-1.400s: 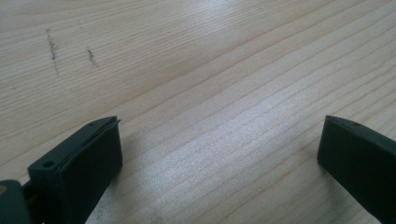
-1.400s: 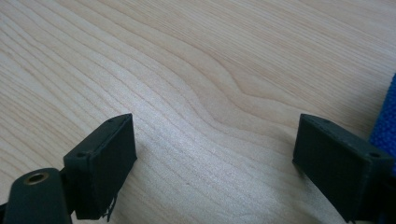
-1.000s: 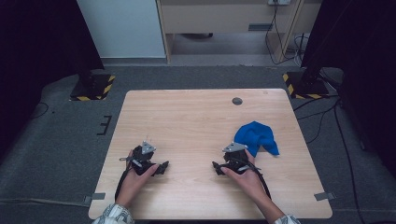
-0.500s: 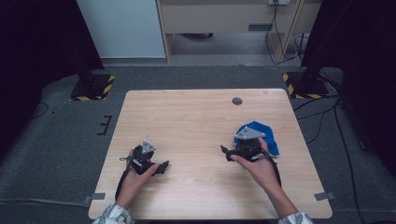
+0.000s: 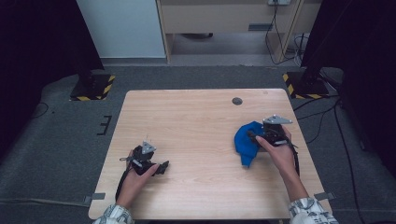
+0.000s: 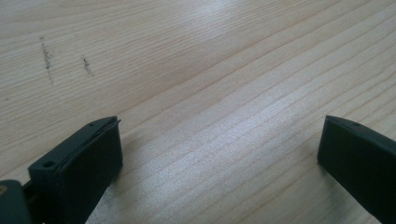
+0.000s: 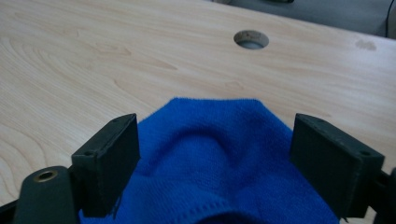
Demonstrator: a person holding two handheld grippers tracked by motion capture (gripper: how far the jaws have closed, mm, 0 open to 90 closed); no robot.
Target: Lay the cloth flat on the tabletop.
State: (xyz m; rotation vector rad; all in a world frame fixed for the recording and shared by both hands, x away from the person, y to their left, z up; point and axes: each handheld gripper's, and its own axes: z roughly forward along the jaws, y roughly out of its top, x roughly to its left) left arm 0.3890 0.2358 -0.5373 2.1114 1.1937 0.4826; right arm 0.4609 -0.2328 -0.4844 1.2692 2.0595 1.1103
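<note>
A crumpled blue cloth lies on the right part of the wooden table. My right gripper hovers at its right edge, pointing left over it. In the right gripper view the cloth bulges up between the two black jaws, which stand wide apart with no pad pressing on it; the jaws have just been closing slightly. This right gripper is open. My left gripper rests near the table's front left, open, with bare wood between its fingers.
A round cable hole sits in the table's far right part, also in the right gripper view as the hole. Stands with yellow-black striped bases flank the table on the grey floor. Cables trail at the right.
My right hand has moved away from me and to the right, rising a little, and now sits over the blue cloth. The left hand has stayed put.
</note>
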